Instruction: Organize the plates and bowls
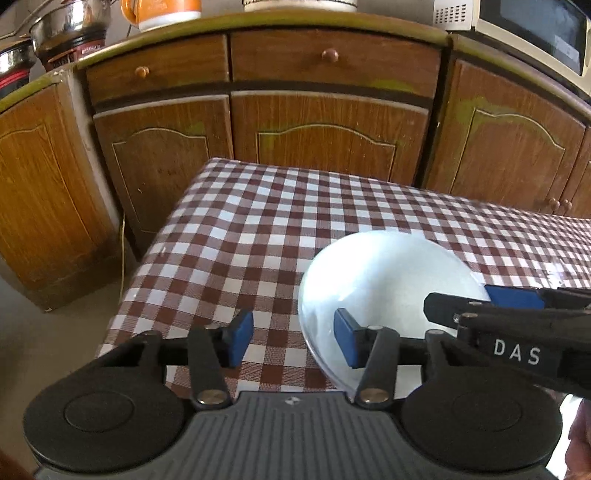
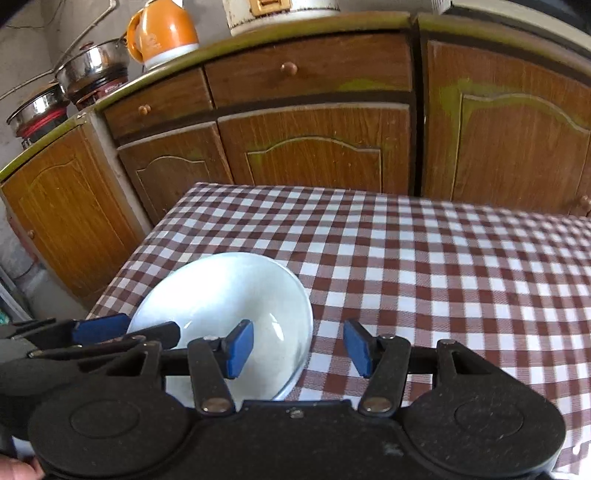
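A white shallow plate lies flat on the brown-and-white checked tablecloth, near the table's front left part. My left gripper is open and straddles the plate's left rim: its right pad hangs over the plate and its left pad over the cloth. In the right wrist view, the right gripper is open and straddles the right rim of the plate, with its left pad above the plate. Neither gripper's pads press on the rim. Each gripper shows in the other's view: the right gripper and the left gripper.
Brown wooden cabinets with drawers stand close behind the table's far edge. On their counter sit an orange kettle, steel pots and a microwave. The table's left edge drops to the floor. Checked cloth stretches to the right.
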`<state>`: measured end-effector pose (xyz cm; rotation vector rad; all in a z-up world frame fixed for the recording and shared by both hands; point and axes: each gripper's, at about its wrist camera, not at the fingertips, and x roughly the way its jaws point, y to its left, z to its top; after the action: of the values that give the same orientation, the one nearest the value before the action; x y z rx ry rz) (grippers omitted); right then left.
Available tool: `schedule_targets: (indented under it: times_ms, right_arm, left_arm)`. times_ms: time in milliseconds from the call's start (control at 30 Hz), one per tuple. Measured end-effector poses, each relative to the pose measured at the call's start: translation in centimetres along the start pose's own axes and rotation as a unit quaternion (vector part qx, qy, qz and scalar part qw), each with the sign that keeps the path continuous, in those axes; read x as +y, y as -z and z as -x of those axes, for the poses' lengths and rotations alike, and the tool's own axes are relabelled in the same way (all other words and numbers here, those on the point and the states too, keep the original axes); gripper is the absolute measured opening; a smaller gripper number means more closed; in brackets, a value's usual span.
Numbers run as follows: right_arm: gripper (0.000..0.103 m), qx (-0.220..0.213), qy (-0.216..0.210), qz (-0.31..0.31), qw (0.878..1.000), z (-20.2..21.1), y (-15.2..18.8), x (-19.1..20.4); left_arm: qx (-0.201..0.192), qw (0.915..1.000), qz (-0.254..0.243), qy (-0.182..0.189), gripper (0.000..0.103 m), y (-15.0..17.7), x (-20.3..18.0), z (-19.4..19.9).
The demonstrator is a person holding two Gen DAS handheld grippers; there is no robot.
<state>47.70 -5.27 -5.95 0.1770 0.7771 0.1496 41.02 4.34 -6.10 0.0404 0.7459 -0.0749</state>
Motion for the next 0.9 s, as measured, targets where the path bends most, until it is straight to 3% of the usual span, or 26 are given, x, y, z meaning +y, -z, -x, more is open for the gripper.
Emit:
schedule_targets:
  times_ms: [67, 100, 167, 267, 300, 567, 900]
  right_arm:
    - [0.063, 0.001, -0.003, -0.004, 1.000, -0.5, 0.0, 0.0]
    - [0.060, 0.001, -0.003, -0.003, 1.000, -0.7, 0.0, 0.0]
    - [0.039, 0.008, -0.005, -0.001, 1.000, -1.3, 0.1, 0.1]
    - [0.024, 0.016, -0.013, -0.007, 1.000, -2.0, 0.7, 0.0]
    - [0.023, 0.011, -0.012, -0.005, 1.000, -1.9, 0.9, 0.1]
    - [0.018, 0.003, -0.022, -0.011, 1.000, -0.5, 1.9, 0.5]
    - [0.018, -0.024, -0.037, -0.004, 0.999, 5.2, 2.5, 2.3]
  left_arm:
    - [0.005, 1.0000, 0.004, 0.000, 0.042, 0.1, 0.2, -0.8]
    - [0.009, 0.9999, 0.011, 0.008, 0.044, 0.2, 0.5, -1.3]
    - [0.005, 0.9995, 0.023, 0.022, 0.043, 0.4, 0.8, -1.6]
    - [0.000, 0.9990, 0.022, 0.040, 0.027, 0.4, 0.6, -1.5]
    - [-0.001, 0.9987, 0.021, 0.047, 0.018, 0.4, 0.5, -1.5]
    - [-0.005, 0.9981, 0.040, 0.048, 0.017, 1.6, 0.7, 0.0]
    - [-0.028, 0.9984, 0.040, 0.029, 0.017, 1.8, 1.2, 5.9]
